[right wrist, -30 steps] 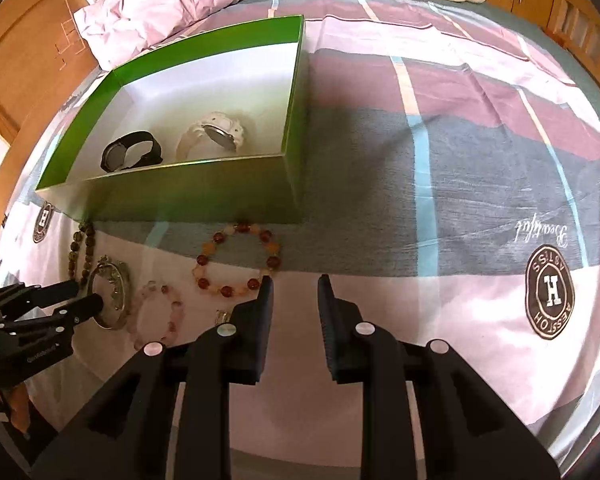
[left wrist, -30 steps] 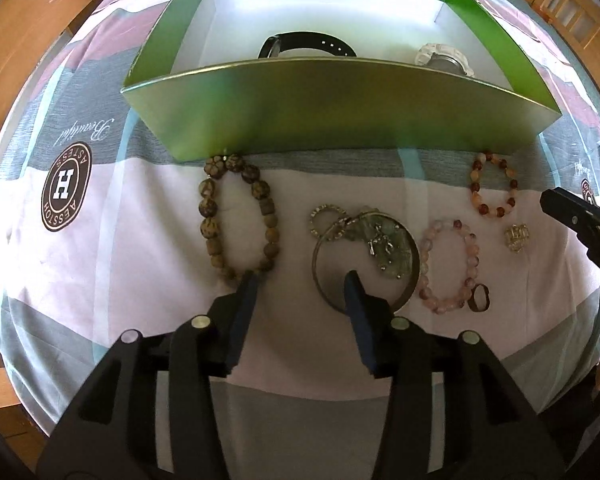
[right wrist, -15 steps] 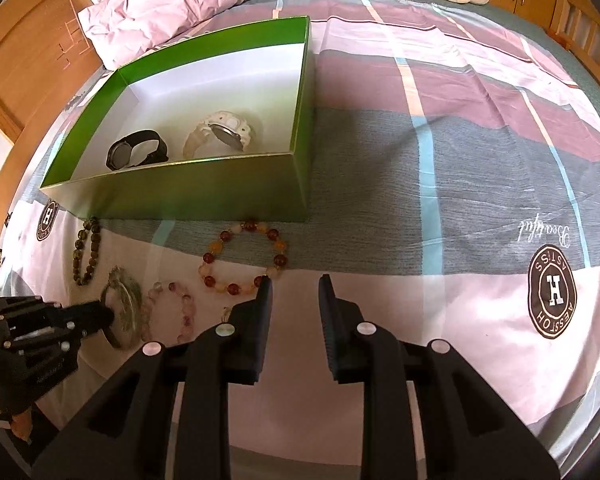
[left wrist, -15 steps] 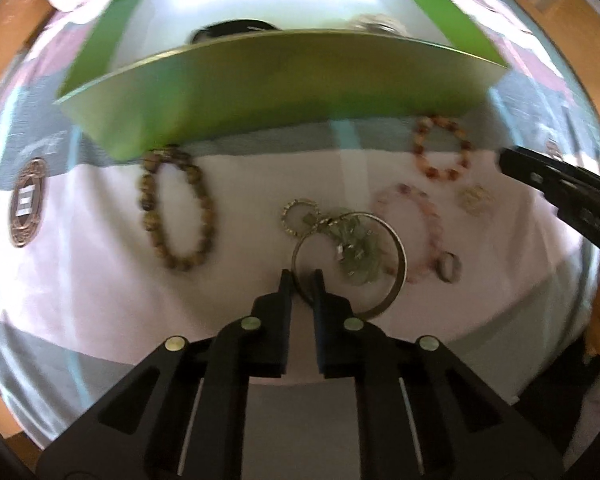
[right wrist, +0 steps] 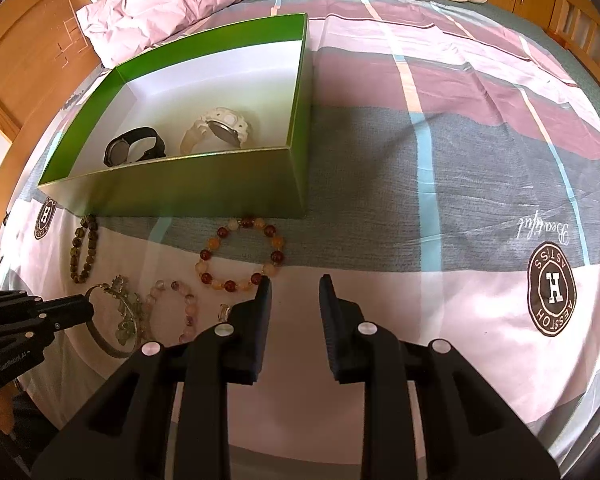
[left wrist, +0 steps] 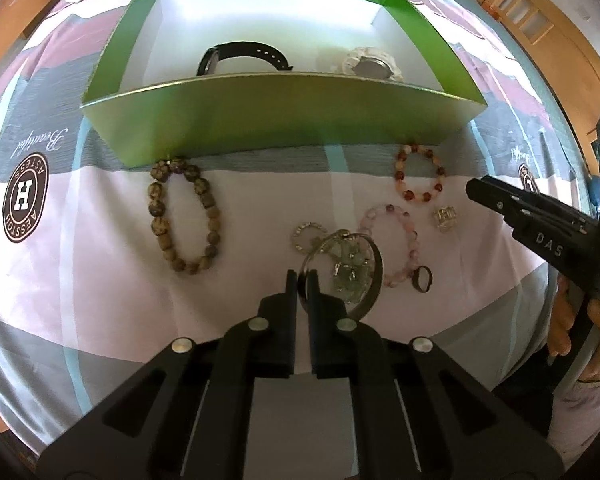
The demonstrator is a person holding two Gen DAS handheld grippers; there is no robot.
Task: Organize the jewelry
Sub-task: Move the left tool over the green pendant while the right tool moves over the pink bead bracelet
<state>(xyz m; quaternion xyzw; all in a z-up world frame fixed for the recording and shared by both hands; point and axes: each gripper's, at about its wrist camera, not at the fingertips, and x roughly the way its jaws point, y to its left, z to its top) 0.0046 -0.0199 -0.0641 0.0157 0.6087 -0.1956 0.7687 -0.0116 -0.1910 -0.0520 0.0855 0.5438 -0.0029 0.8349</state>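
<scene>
My left tool [left wrist: 302, 280] pitched steeply down, clamped on near rim of metal bangle [left wrist: 374, 270] lying on bed [left wrist: 100, 280], below green box [left wrist: 276, 120]. My right tool [right wrist: 295, 286] hovered, parted, empty, beside amber bracelet [right wrist: 240, 254].

Left tool [left wrist: 302, 280] pinched shut (pointing steeply down); right tool [right wrist: 295, 286] slightly parted, empty.

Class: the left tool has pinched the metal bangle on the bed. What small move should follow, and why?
Probably a short lift. The left tool is shut on the thin round metal bangle, which carries a pale green charm; only two watches lie in the open green cardboard box just beyond.
</scene>
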